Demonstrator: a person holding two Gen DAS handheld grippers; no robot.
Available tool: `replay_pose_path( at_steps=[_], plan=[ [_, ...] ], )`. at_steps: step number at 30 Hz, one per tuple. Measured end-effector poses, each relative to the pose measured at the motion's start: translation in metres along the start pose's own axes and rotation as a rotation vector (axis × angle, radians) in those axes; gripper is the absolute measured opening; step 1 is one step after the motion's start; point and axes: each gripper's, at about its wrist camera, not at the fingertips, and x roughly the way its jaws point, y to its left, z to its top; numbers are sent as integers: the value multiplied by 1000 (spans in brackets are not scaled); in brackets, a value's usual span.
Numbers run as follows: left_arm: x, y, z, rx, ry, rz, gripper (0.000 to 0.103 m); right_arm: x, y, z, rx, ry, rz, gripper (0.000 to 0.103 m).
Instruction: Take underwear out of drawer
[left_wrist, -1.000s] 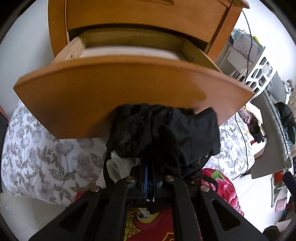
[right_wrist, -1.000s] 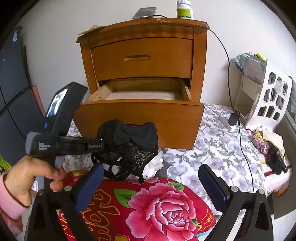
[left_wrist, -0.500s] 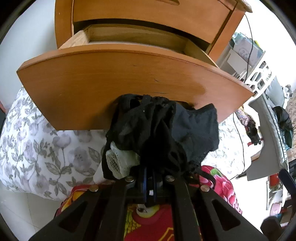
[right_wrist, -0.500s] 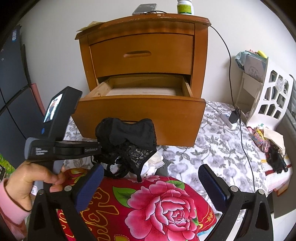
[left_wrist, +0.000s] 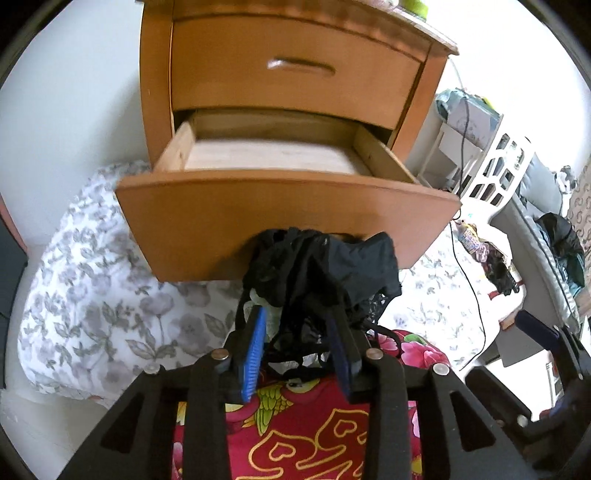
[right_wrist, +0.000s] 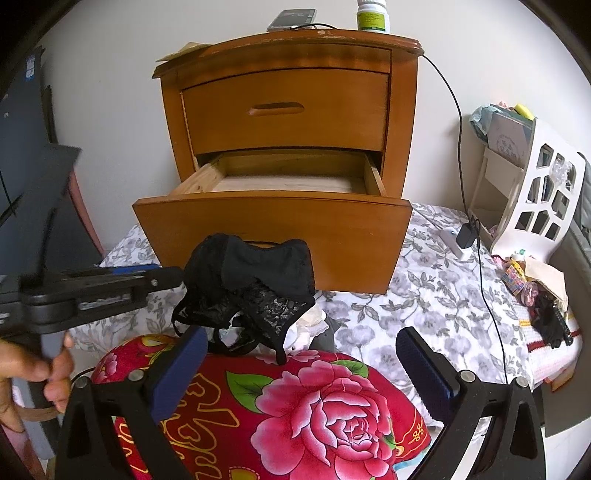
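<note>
Black lace underwear (left_wrist: 325, 273) hangs in front of the open lower drawer (left_wrist: 280, 218), draped over the fingers of my left gripper (left_wrist: 295, 317). Its jaws are opening: the blue pads (left_wrist: 253, 354) stand apart, and the cloth sags loosely between them. In the right wrist view the left gripper (right_wrist: 166, 277) reaches in from the left with the underwear (right_wrist: 251, 284) on its tip, above a red rose cushion (right_wrist: 332, 406). The drawer (right_wrist: 273, 221) shows a bare wooden bottom. My right gripper (right_wrist: 301, 343) is open over the cushion, holding nothing.
Pale garments (right_wrist: 310, 328) lie between the cushion and the nightstand (right_wrist: 288, 107). A grey floral sheet (right_wrist: 424, 295) covers the bed. A white cut-out rack (right_wrist: 543, 192) and a black cable (right_wrist: 480, 258) are on the right. A bottle (right_wrist: 372, 14) and a phone (right_wrist: 291, 18) sit on top.
The left gripper's jaws have come apart after being shut on the black underwear. It has pulled back and up from the drawer front. The right gripper has stayed put.
</note>
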Motion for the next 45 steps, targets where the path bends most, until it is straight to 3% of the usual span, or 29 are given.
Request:
replay_pose_path(
  at_steps=[5, 16, 20, 29, 32, 45],
  plan=[
    [-24, 2, -13, 1, -66, 18, 50, -2, 1, 1, -4, -5, 0, 103],
    [-42, 14, -25, 10, -117, 118, 60, -3, 2, 2, 0, -4, -12, 103],
    [-42, 16, -27, 8, -125, 141, 78, 1, 5, 2, -2, 7, -15, 103],
    [-45, 29, -30, -34, -153, 196, 84, 10, 8, 2, 0, 37, -36, 103],
    [-46, 33, -31, -39, -162, 212, 94, 13, 11, 2, -1, 47, -43, 103],
    [-46, 38, -31, -49, -172, 243, 103, 12, 15, 4, 12, 52, -56, 103]
  ],
)
